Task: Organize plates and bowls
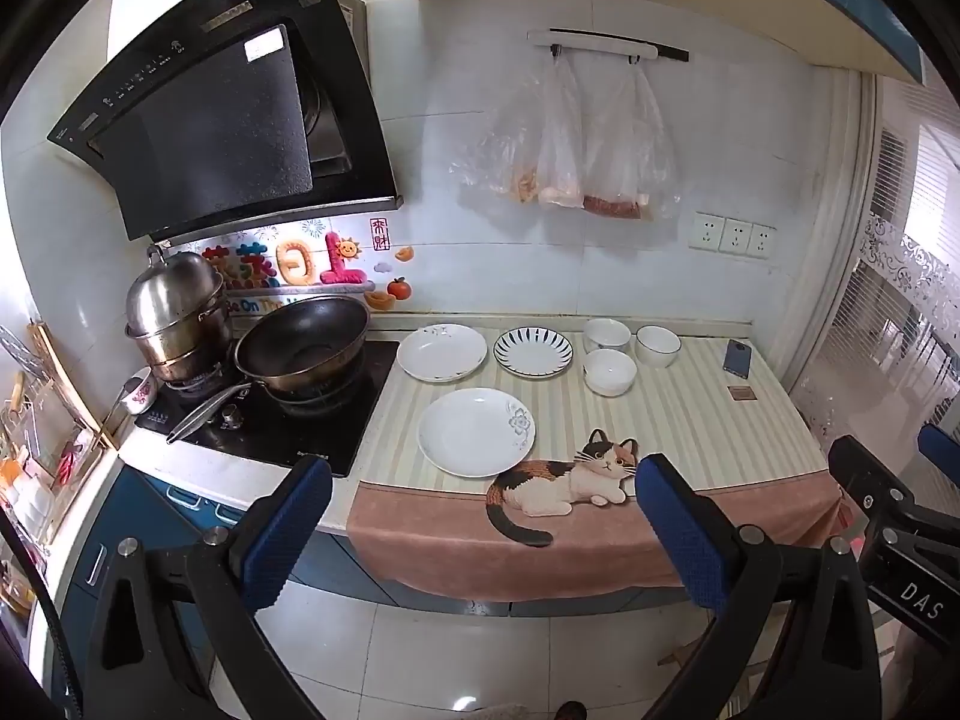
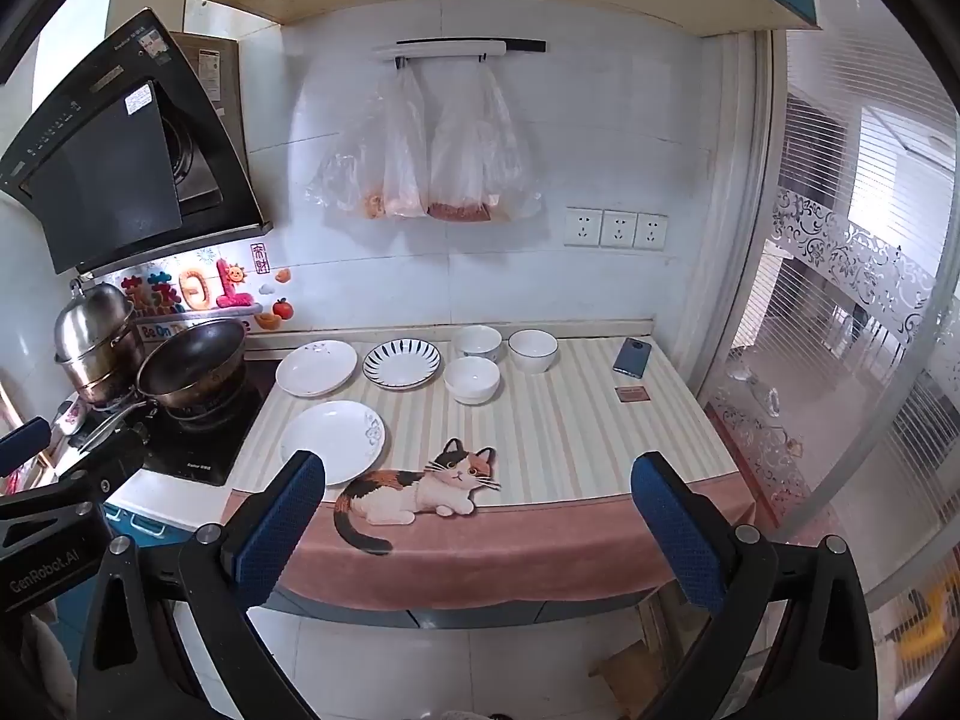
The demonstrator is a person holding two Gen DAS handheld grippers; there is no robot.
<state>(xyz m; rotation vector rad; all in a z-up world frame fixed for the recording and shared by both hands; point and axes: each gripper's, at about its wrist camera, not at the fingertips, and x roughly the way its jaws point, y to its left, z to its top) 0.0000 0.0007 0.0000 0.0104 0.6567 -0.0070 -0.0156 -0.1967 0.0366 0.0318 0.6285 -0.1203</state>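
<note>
- Your left gripper [image 1: 480,516] and right gripper [image 2: 477,516]: jaws wide apart, holding nothing.
- Three plates [image 1: 476,431] and three bowls [image 1: 609,371] sit mid-frame on the mat [image 1: 660,420].
- Only the left view shows the rack [image 1: 36,420] at left edge.
- Only the right view shows the full glass door [image 2: 840,300].

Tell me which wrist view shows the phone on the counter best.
The right wrist view: the phone lies nearer the picture's middle, its whole outline clear on the striped mat. The left wrist view shows it too, but smaller and more foreshortened.
</note>
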